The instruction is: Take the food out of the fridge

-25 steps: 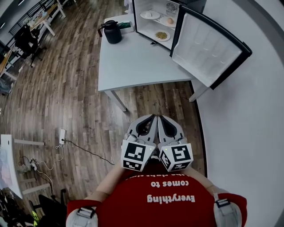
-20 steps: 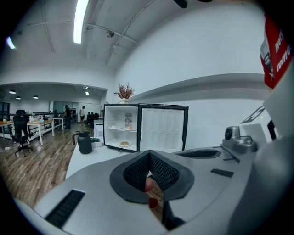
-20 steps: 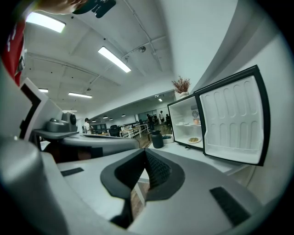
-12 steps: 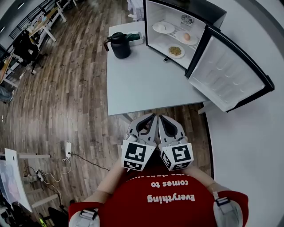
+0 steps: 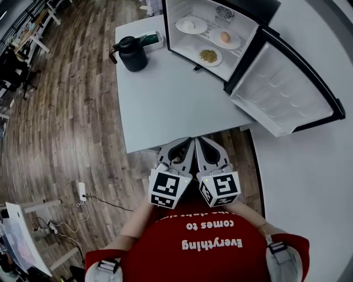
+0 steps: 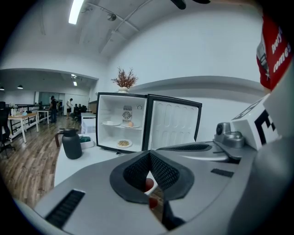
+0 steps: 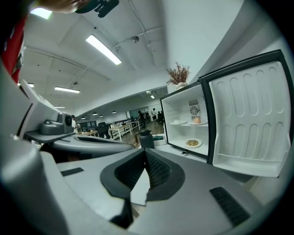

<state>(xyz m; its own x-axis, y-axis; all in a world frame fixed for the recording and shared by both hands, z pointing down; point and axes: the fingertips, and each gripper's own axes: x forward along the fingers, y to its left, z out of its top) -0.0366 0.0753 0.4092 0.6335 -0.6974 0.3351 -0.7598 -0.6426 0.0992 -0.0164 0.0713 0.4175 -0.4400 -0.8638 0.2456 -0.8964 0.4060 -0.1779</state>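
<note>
**Well apart: two closed grippers, three plates in the fridge**

Side by side at the person's chest, the left gripper and right gripper each have their jaws pressed together on nothing. Beyond them a white table carries one black jug and one small fridge, its door swung open. Inside sit three white plates. Two are on the upper shelf, a plate with a pale white item and a plate with a tan egg-shaped piece. Below them is a plate of yellowish crumbly food.

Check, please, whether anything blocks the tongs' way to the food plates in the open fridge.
Nothing visible does: only bare grey tabletop lies between the left tongs, the right tongs and the white food plates.
</note>
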